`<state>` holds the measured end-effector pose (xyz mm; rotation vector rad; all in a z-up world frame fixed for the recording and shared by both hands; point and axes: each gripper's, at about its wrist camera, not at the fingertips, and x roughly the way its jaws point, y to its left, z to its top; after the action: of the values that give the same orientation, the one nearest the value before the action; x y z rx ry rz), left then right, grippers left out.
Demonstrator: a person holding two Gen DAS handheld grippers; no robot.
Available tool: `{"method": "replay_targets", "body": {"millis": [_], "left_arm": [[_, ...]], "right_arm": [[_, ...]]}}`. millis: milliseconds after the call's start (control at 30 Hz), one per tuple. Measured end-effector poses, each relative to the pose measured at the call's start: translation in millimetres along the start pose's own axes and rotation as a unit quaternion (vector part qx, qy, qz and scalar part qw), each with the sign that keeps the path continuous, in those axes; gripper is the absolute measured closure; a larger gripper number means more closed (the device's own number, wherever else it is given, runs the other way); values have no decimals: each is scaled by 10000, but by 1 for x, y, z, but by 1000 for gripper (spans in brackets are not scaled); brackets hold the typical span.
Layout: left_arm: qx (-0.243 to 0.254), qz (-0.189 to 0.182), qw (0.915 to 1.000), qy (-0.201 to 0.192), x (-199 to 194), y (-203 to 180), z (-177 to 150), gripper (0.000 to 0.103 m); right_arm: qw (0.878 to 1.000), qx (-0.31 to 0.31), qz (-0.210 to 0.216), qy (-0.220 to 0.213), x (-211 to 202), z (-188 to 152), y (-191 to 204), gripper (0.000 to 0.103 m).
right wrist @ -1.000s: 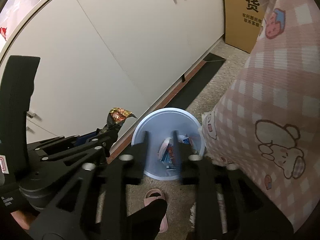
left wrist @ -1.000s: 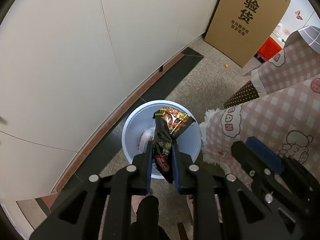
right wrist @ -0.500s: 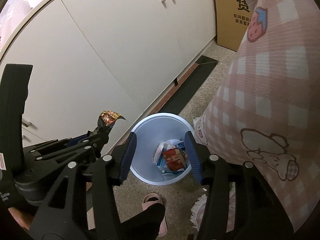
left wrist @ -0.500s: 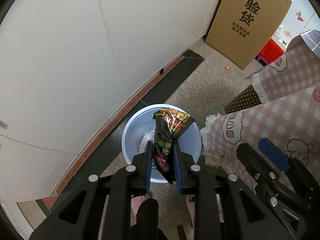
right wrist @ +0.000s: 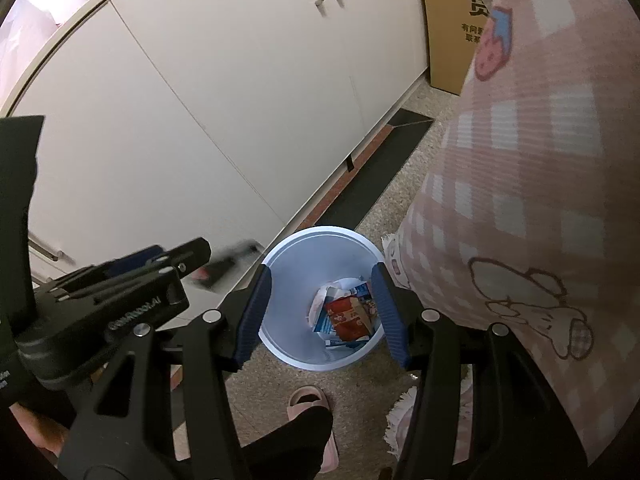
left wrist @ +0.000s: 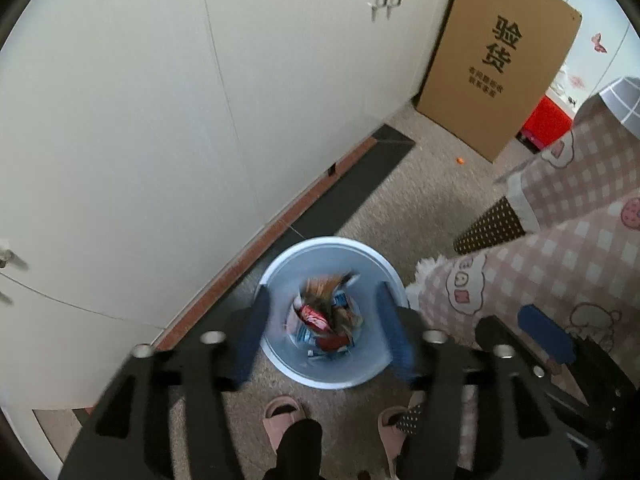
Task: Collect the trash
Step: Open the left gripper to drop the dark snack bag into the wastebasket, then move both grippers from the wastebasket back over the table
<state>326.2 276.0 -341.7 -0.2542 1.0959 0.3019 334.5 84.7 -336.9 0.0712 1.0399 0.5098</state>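
Note:
A light blue trash bin (left wrist: 372, 256) stands on the floor by the white cabinets; it also shows in the right wrist view (right wrist: 320, 236). My left gripper (left wrist: 326, 328) is open above the bin, jaws wide apart and empty. A dark snack wrapper (left wrist: 326, 290) is blurred in mid-fall over the trash in the bin; it also shows as a dark blur in the right wrist view (right wrist: 224, 266). My right gripper (right wrist: 320, 312) is open and empty above the bin. Red and blue wrappers (right wrist: 348, 314) lie inside.
White cabinets (left wrist: 160, 120) run along the left. A cardboard box (left wrist: 500, 60) leans at the far end. A pink checked cloth (left wrist: 560, 240) hangs close on the right. The person's pink slippers (left wrist: 284, 416) stand on the speckled floor just before the bin.
My left gripper opened and let go of the snack wrapper, which drops into the bin. My right gripper opened wider.

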Motion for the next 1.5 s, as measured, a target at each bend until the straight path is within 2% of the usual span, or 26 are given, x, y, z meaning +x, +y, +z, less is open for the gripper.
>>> {"method": "replay_targets", "body": {"millis": [233, 467, 800, 1000, 1200, 1367, 1500], "left_arm": [[21, 76, 10000, -4, -5, 1, -3, 39], [-57, 208, 9996, -180, -25, 18, -8, 38], [-411, 454, 9961, -634, -91, 62, -29, 35], [-551, 519, 9902, -1177, -154, 84, -36, 35], [-659, 488, 9806, -1781, -217, 89, -38, 32], [-667, 418, 9729, -2172, -258, 76, -39, 28], [-473, 336, 9681, -2436, -286, 45, -39, 27]], "right_arm": [[10000, -14, 21, 58, 2, 1, 5, 48], [9996, -181, 105, 178, 0, 1, 22, 47], [9965, -555, 563, 257, -24, 1, 74, 45], [9924, -872, 861, 140, -63, 3, 111, 45], [9884, -1078, 1042, -254, -117, 8, 136, 43], [9842, -1132, 1138, -741, -169, 11, 135, 41], [9821, -1084, 1080, -1095, -209, 13, 118, 40]]}}
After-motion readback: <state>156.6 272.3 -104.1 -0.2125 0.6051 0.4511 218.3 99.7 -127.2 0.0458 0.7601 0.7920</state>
